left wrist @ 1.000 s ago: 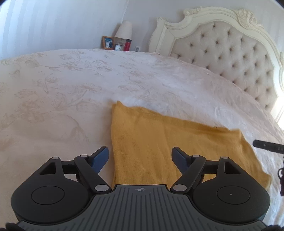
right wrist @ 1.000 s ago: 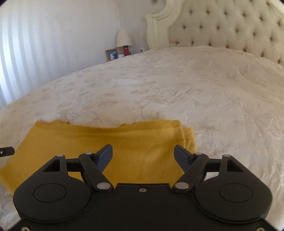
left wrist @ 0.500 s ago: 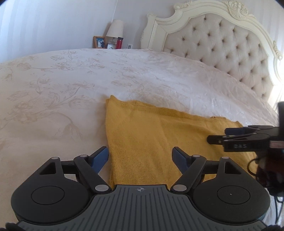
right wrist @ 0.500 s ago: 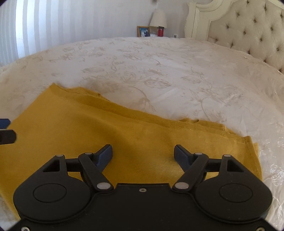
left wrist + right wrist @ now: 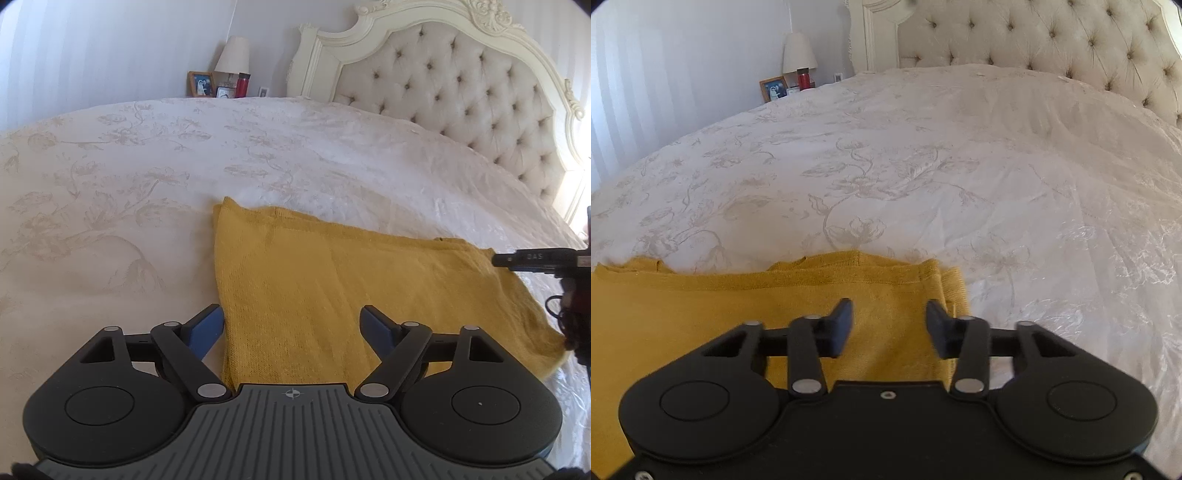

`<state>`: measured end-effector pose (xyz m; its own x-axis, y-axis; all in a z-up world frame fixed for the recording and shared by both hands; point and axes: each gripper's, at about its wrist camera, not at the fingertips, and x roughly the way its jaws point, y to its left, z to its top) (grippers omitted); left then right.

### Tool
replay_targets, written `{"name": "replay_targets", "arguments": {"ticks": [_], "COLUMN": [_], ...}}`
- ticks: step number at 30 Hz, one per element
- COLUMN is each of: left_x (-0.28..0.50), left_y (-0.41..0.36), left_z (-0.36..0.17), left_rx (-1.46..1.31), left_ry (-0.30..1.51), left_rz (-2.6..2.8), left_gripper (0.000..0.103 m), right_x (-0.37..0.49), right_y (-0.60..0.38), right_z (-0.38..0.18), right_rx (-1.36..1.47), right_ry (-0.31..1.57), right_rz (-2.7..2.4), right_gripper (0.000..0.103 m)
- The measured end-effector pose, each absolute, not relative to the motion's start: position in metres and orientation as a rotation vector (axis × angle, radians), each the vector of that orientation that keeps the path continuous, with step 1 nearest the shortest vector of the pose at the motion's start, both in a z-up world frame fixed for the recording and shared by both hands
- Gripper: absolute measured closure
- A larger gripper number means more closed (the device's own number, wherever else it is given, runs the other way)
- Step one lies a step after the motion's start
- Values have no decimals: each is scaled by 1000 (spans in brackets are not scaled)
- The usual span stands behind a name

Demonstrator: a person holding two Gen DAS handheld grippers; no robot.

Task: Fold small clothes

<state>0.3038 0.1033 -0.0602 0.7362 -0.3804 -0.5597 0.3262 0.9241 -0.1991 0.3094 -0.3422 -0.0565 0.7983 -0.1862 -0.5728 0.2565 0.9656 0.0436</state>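
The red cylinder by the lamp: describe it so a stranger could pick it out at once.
Start at the tufted cream headboard and follow the bed's far edge to the corner beside its carved post, where a white lamp stands. The red cylinder sits at the lamp's foot, just right of a wooden picture frame. It is the only bright red thing there, and has a dark cap.

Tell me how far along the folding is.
Done: the mustard-yellow knit garment lies flat, doubled over, on the cream floral bedspread. In hand: the right gripper, jaws just closing, above its right end; left gripper open. Left: the final fold.
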Motion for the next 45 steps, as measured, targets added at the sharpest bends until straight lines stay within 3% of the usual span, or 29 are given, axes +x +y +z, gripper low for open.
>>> {"name": "replay_targets", "arguments": {"ticks": [4,11,12,14,17,20,23,25,35,37,38,39,41,45], "left_x": [305,304,304,304,304,304,304,303,305,305,306,308,312,314], "left_y": [103,102,101,99,98,97,97,96,98,98,98,98,98,98], "left_z": [-61,-60,-61,-61,-62,-62,-62,-62,-63,-64,-65,-66,-71,-79], "left_rx": [-82,-74,-71,-66,-60,-54,-52,-50,-38,-34,-29,-23,-8,3], "left_ry": [643,641,645,645,643,643,641,642,651,660,668,680,721,756], "left_rz": [-392,-397,-401,-403,-397,-393,-391,-390,-380,-376,-370,-363,-355,-350], "left_gripper": [21,17,10,8,8,8,8,8,8,8,8,8,8,7], "right_x": [320,336,336,335,332,331,332,334,351,352,350,347,340,328], "right_y": [-345,-353,-355,-361,-366,-358,-346,-342,-340,-340,-340,-338,-331,-296], "right_z": [-56,-65,-67,-70,-72,-70,-69,-69,-77,-79,-76,-72,-61,-36], "right_rx": [108,108,121,148,179,123,39,8,-124,-94,-80,-72,-88,-105], "right_ry": [614,634,639,635,634,633,639,650,733,736,717,693,634,531], "right_rz": [-267,-313,-318,-342,-338,-328,-309,-295,-352,-370,-385,-397,-414,-320], "right_gripper": [66,53,49,42,43,59,67,84,88,85,77,62,46,36]}}
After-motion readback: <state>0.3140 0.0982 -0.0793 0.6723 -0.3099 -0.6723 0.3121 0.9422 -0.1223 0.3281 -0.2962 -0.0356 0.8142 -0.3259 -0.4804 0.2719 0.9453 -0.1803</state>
